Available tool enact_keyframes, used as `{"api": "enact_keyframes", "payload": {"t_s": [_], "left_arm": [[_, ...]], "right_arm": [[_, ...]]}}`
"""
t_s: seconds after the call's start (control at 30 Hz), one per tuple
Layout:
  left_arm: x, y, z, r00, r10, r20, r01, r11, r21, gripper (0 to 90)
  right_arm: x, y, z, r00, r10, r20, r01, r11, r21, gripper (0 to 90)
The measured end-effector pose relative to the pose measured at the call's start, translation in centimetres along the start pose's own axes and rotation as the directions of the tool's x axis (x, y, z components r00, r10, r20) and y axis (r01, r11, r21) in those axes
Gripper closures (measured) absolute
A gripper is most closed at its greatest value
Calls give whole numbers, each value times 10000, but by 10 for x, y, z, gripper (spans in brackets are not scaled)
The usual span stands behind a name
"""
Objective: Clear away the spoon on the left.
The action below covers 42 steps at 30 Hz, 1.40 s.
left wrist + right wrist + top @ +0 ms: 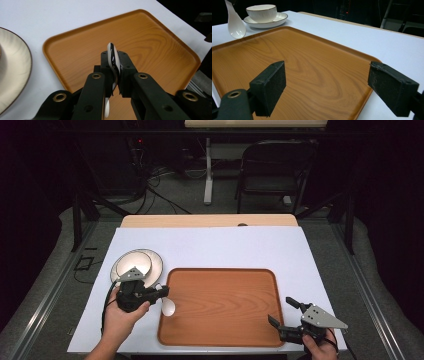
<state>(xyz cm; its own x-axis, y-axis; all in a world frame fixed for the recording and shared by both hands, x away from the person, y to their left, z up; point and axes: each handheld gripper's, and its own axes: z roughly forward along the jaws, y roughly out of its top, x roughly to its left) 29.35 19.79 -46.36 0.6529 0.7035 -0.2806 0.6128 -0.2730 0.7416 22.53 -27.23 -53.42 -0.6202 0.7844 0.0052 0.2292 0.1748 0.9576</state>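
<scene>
My left gripper (161, 292) is shut on the handle of a white ceramic spoon (168, 307), whose bowl hangs down over the left rim of the wooden tray (225, 320). In the left gripper view the spoon handle (113, 56) is pinched between the two pads, above the tray (82, 47). The hanging spoon (235, 25) appears in the right gripper view at the tray's far side. My right gripper (282, 312) stands open over the tray's near right corner, with nothing between its pads (272, 85).
A white bowl (262, 12) sits on a white plate (155, 262) left of the tray, on the white table cover (215, 245). A dark chair (272, 167) and a table leg stand beyond the far edge.
</scene>
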Motion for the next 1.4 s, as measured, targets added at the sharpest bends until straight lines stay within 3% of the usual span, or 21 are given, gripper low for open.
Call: {"api": "enact_keyframes", "payload": {"t_s": [0.47, 0.63, 0.9, 1.2, 1.4], "left_arm": [[-9, -7, 15, 9992, 91, 379, -126, 9957, 917, 847], [-6, -8, 19, 9985, -227, 495, 161, 9914, 1298, 847], [2, -3, 26, 9960, -665, 597, 571, 9876, 1463, 844], [15, 3, 44, 9869, -1504, 584, 1414, 9805, 1364, 836], [25, 3, 54, 9730, -2234, 573, 2138, 9668, 1398, 829]], "right_arm": [[0, 0, 0, 10000, -6, 21, 6, 10000, 8, 144], [0, 0, 0, 10000, 6, 33, -6, 10000, 33, 144], [-1, 0, 0, 10000, -2, 13, 2, 10000, 75, 144], [-1, 0, 0, 10000, 31, 12, -31, 10000, 77, 144], [-1, 0, 0, 10000, 53, 13, -53, 10000, 60, 144]]}}
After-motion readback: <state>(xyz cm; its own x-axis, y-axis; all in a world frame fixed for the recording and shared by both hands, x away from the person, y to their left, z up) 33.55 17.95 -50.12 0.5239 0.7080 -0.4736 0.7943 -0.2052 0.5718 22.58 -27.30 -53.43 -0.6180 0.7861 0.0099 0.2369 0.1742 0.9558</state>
